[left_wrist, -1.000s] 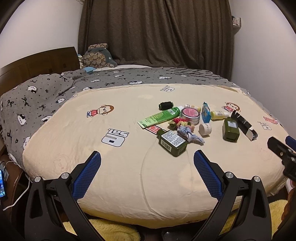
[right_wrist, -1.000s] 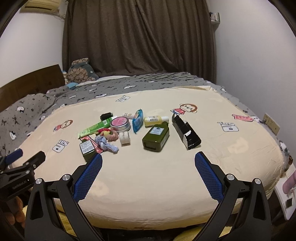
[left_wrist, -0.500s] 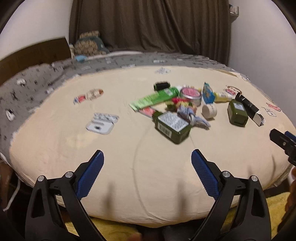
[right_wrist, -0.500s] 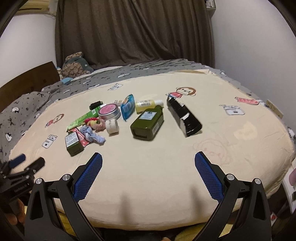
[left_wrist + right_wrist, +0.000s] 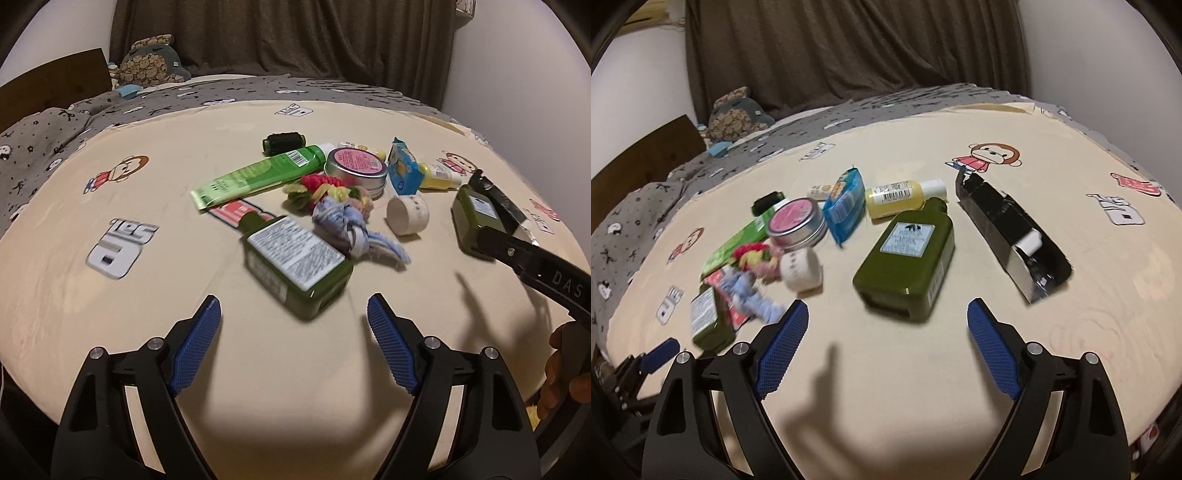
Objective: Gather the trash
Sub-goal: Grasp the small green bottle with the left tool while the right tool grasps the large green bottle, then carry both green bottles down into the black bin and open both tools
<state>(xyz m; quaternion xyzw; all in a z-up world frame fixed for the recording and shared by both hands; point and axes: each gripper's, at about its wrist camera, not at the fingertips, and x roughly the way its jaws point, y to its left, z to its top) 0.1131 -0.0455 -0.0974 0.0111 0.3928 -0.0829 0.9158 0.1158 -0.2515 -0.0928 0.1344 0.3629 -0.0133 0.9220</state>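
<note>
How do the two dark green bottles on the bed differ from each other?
The green bottle near the left gripper shows a white label of dense small print with a barcode on its side; the green bottle near the right gripper shows a pale blue label with a logo. The first lies touching the blue cloth scrap; the second lies beside the yellow bottle. Both are flat, dark green and lie on their sides.

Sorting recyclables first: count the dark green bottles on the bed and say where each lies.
2. One dark green bottle lies on its side just ahead of the left gripper; the other lies ahead of the right gripper, beside the black box. None looks hidden.
</note>
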